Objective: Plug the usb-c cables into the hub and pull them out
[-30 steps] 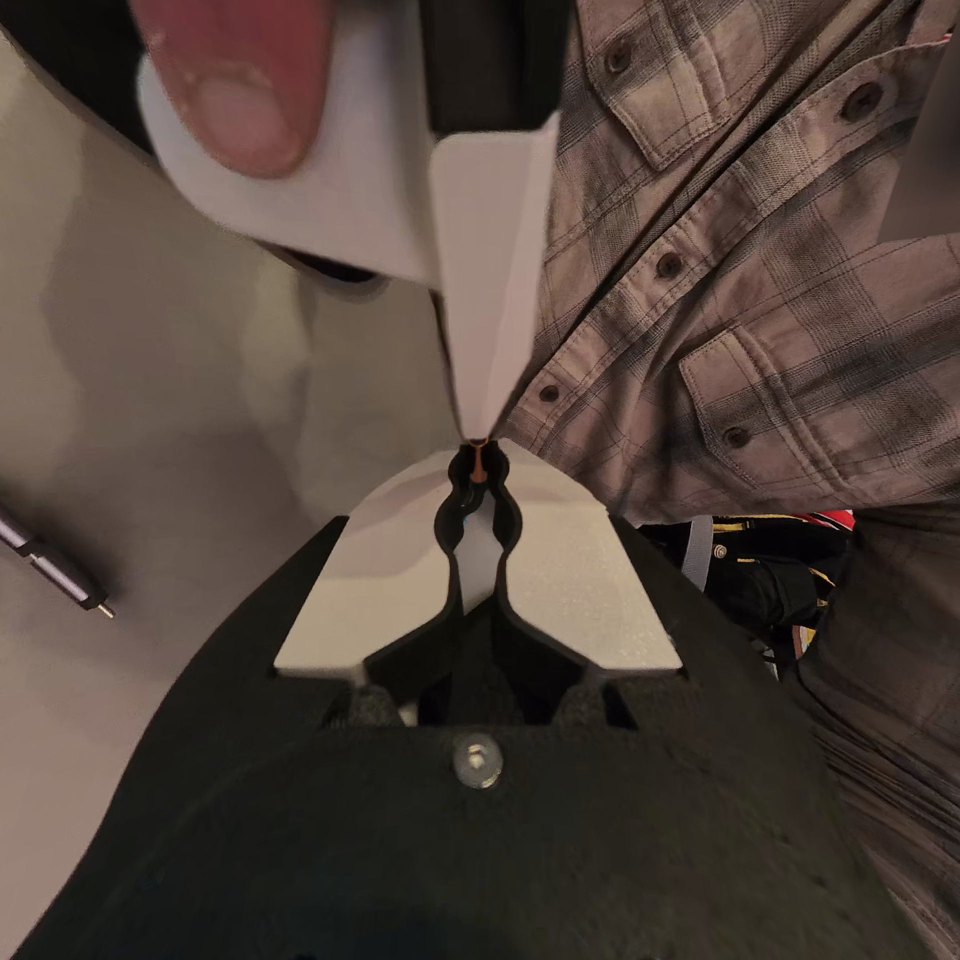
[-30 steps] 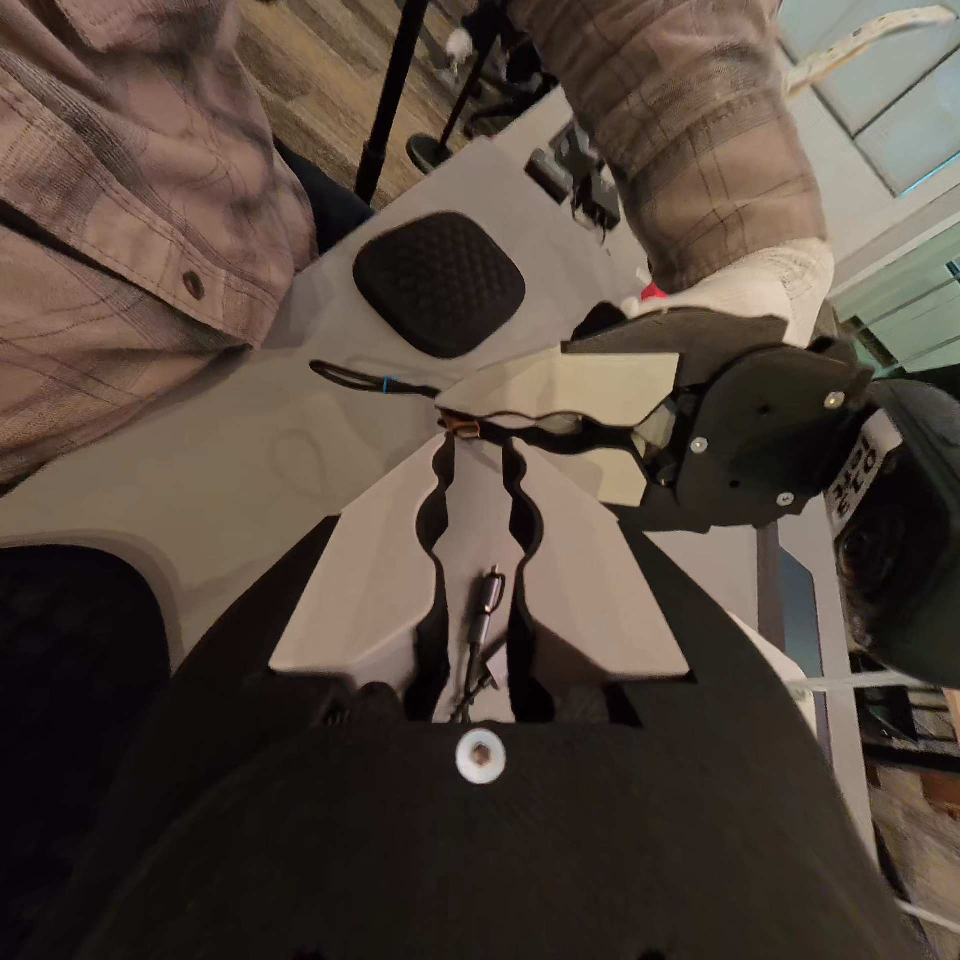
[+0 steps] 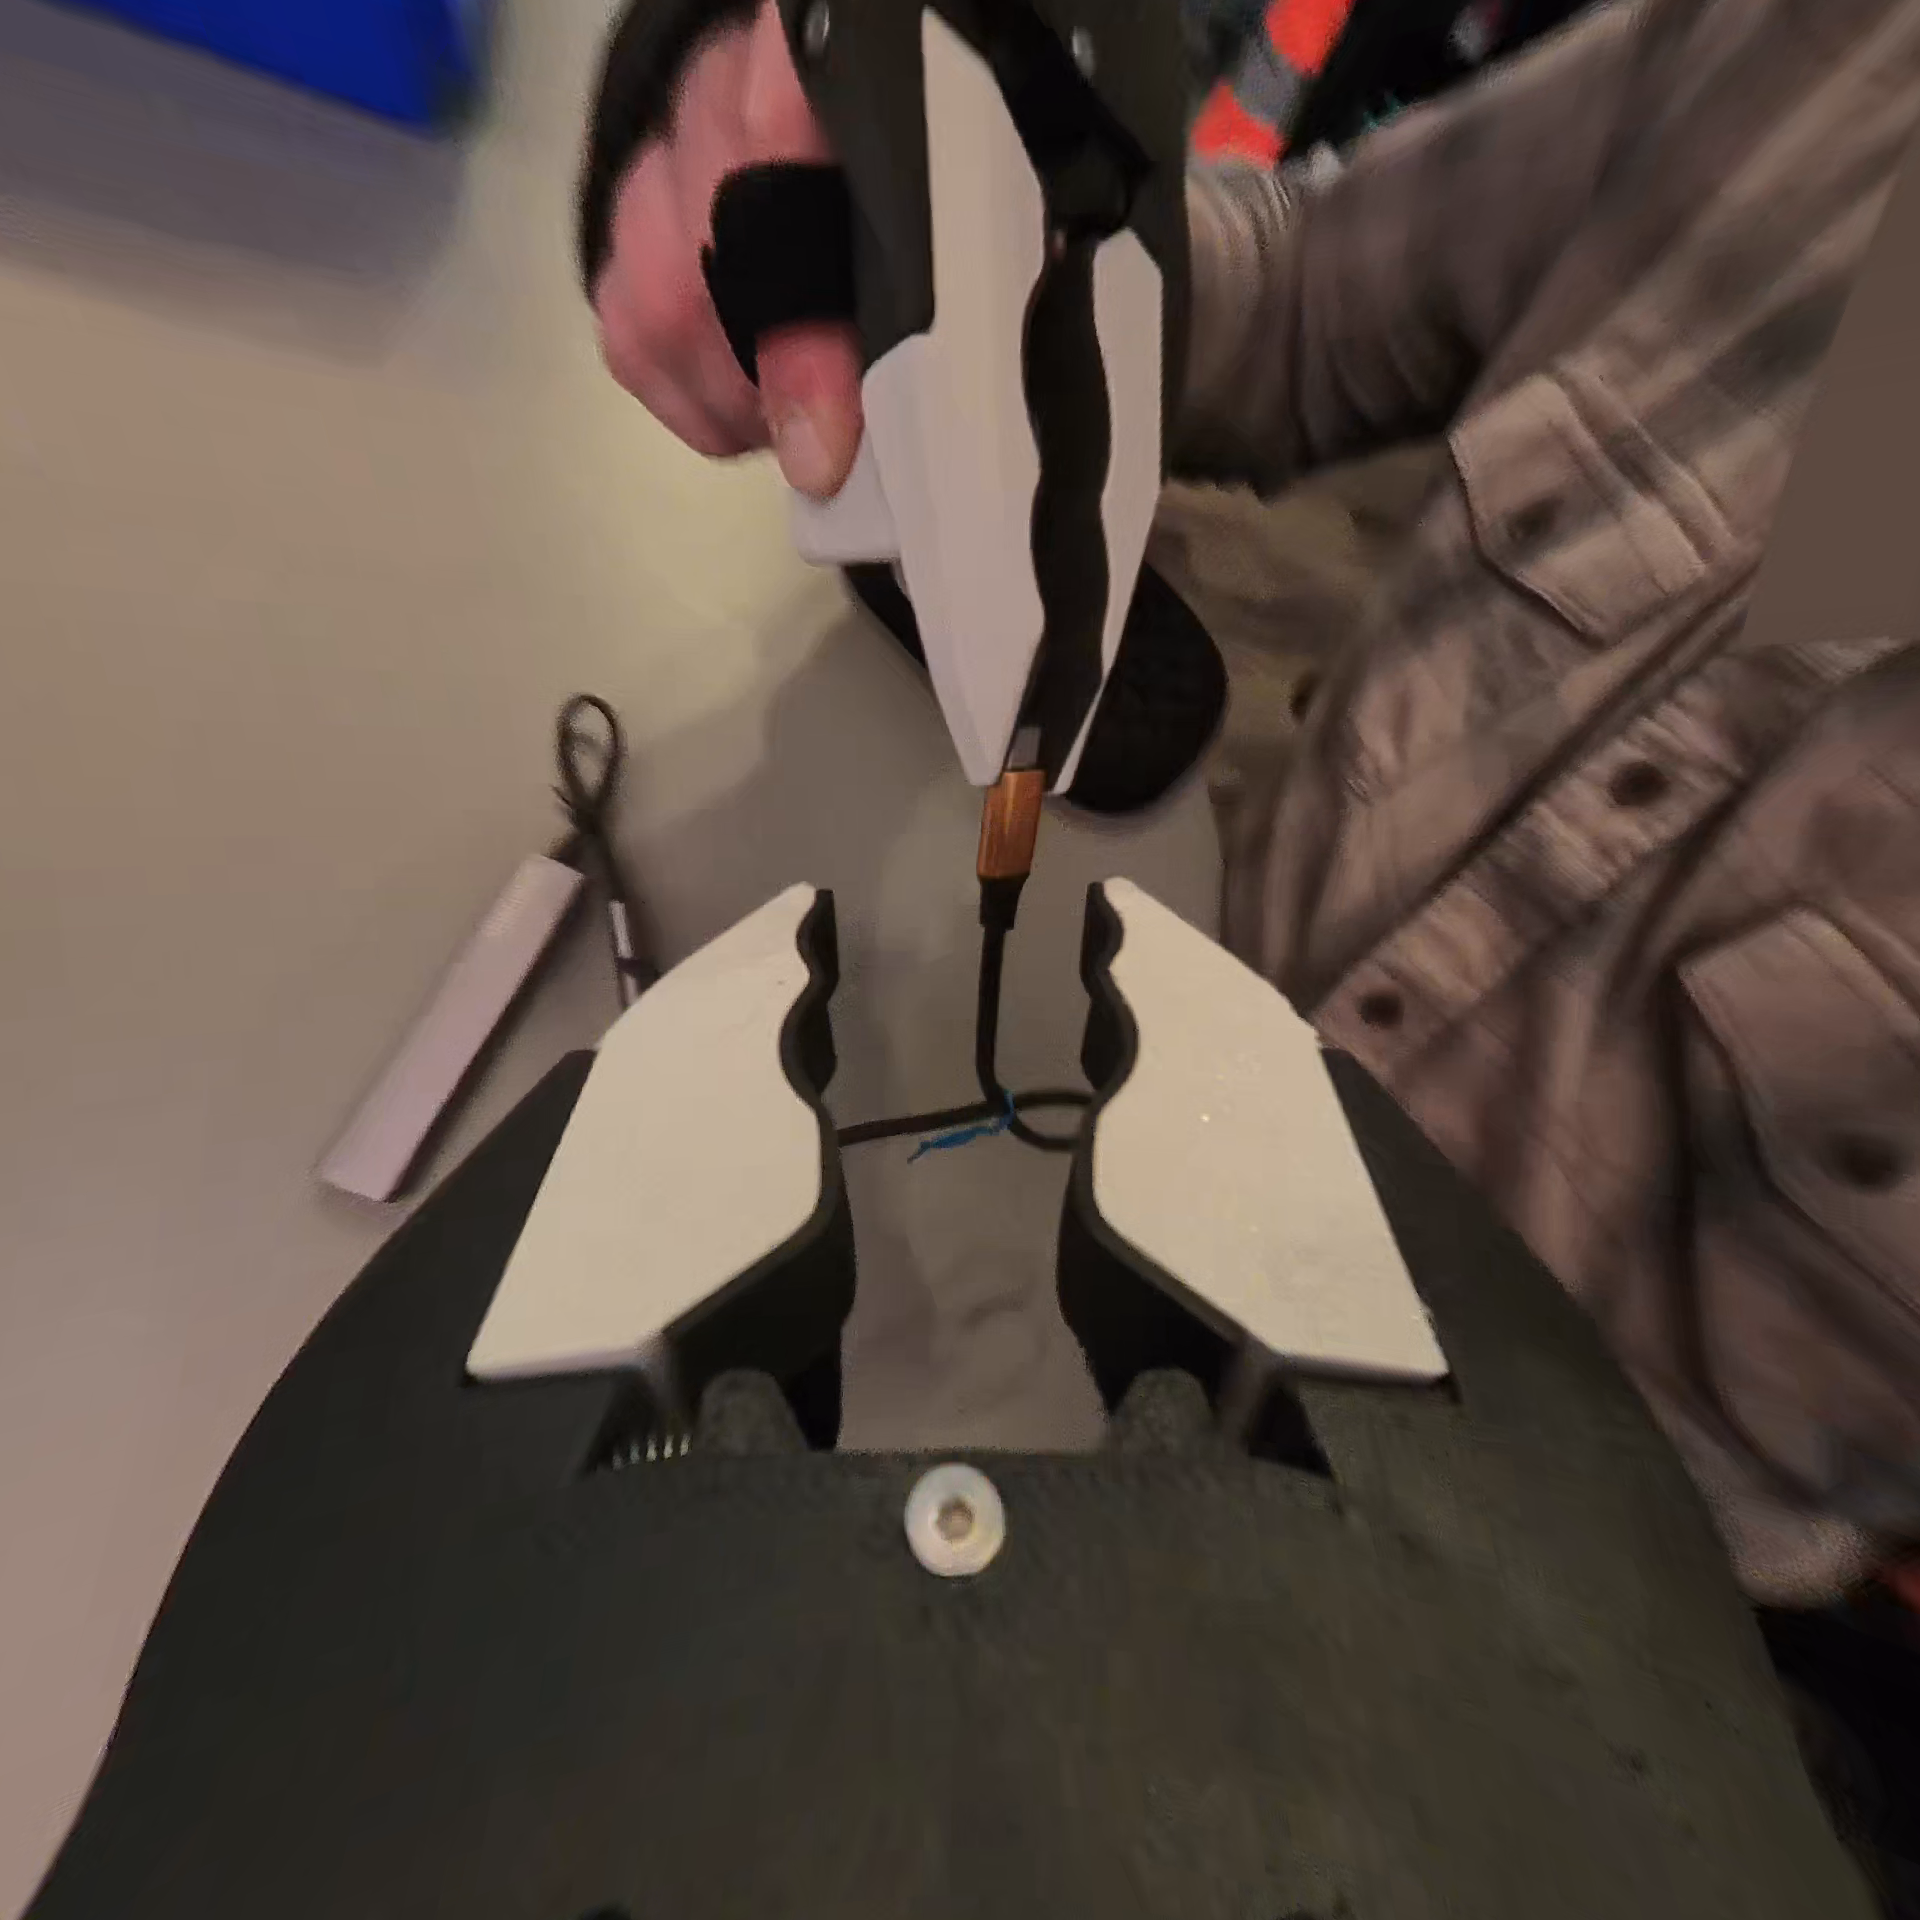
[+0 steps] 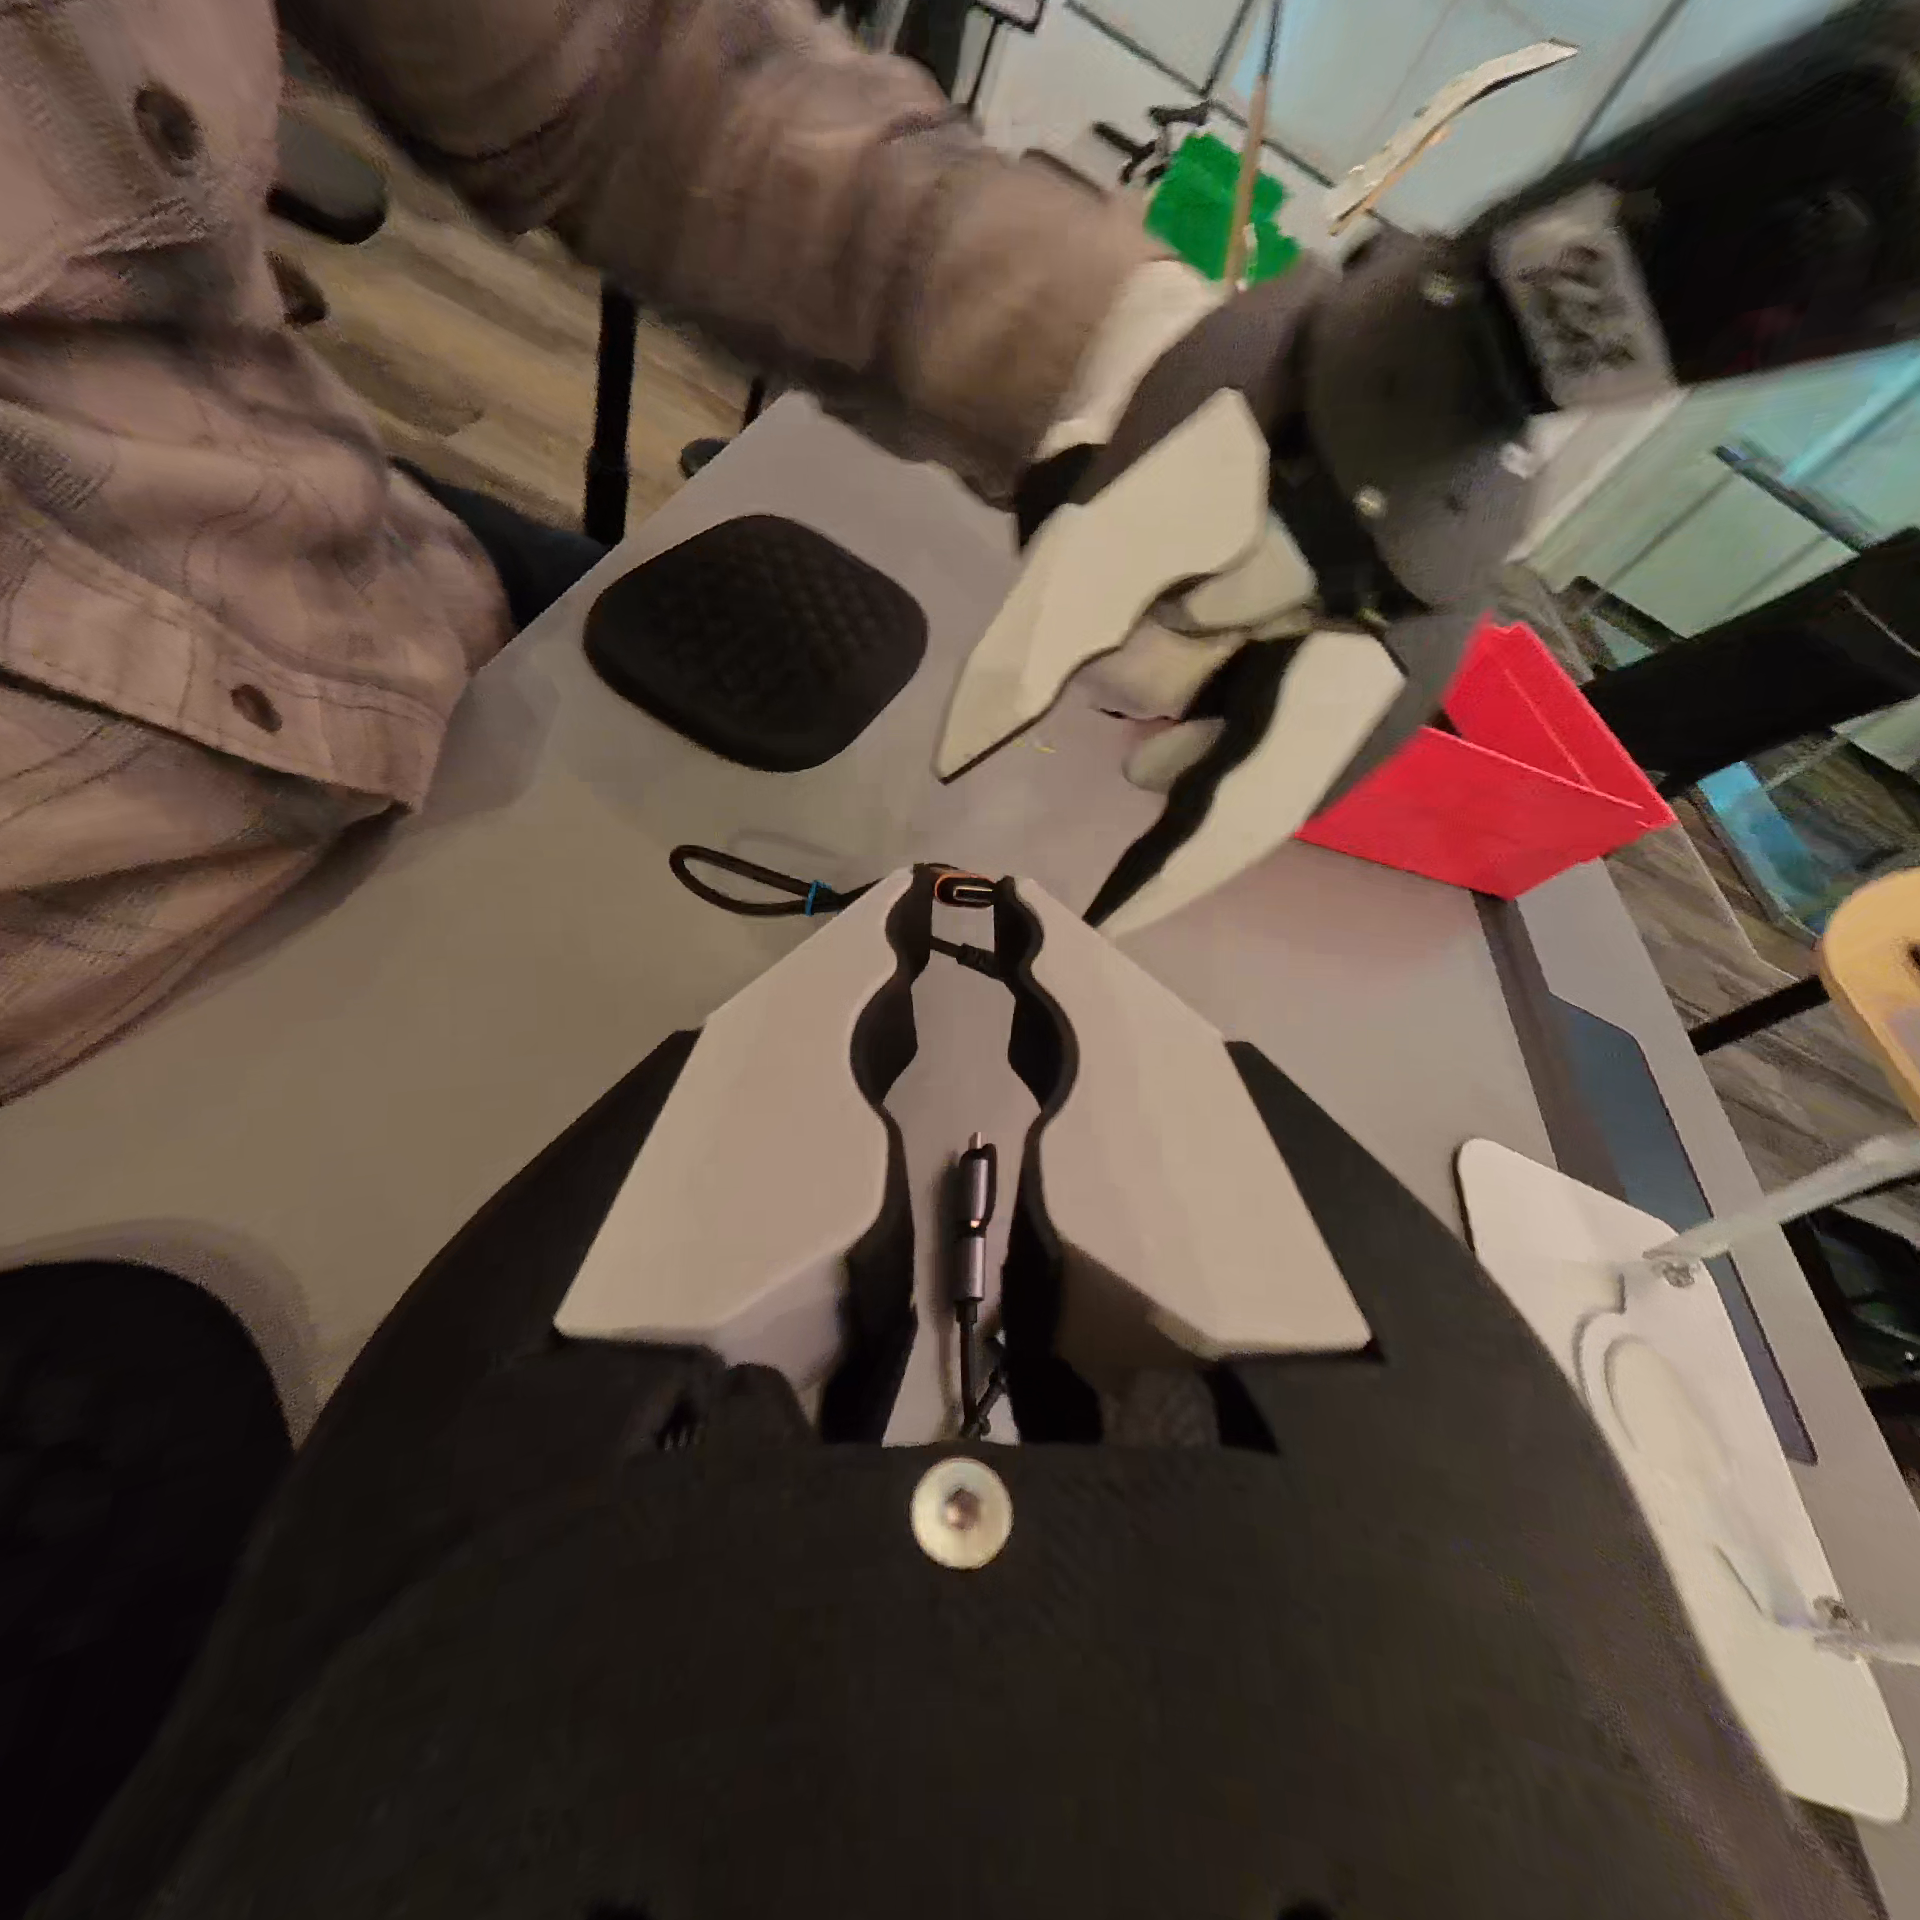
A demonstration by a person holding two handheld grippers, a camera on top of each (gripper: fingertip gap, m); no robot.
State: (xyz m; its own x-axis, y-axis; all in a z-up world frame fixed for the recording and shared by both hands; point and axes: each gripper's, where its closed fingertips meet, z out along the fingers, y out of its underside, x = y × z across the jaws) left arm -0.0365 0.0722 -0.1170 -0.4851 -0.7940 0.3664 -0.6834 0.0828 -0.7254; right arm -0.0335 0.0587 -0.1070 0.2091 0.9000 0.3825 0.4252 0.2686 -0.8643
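My right gripper is shut on the orange-sleeved USB-C connector of a thin black cable. In the left wrist view that gripper comes down from above, with the connector sticking out below its tips and the cable hanging to the table. My left gripper is open and empty, just short of the connector; it also shows in the right wrist view. A silver hub lies on the table to the left. A grey USB-C plug lies under my right gripper.
A black textured pad lies on the grey table near the person's plaid shirt. A red folded object and a white plate are at the right edge. A blue box is far left. The left tips stand about 15 centimeters off the silver hub.
My left gripper has opened, let go of the orange connector and drawn back. My right gripper keeps hold of the connector, which has risen above the table.
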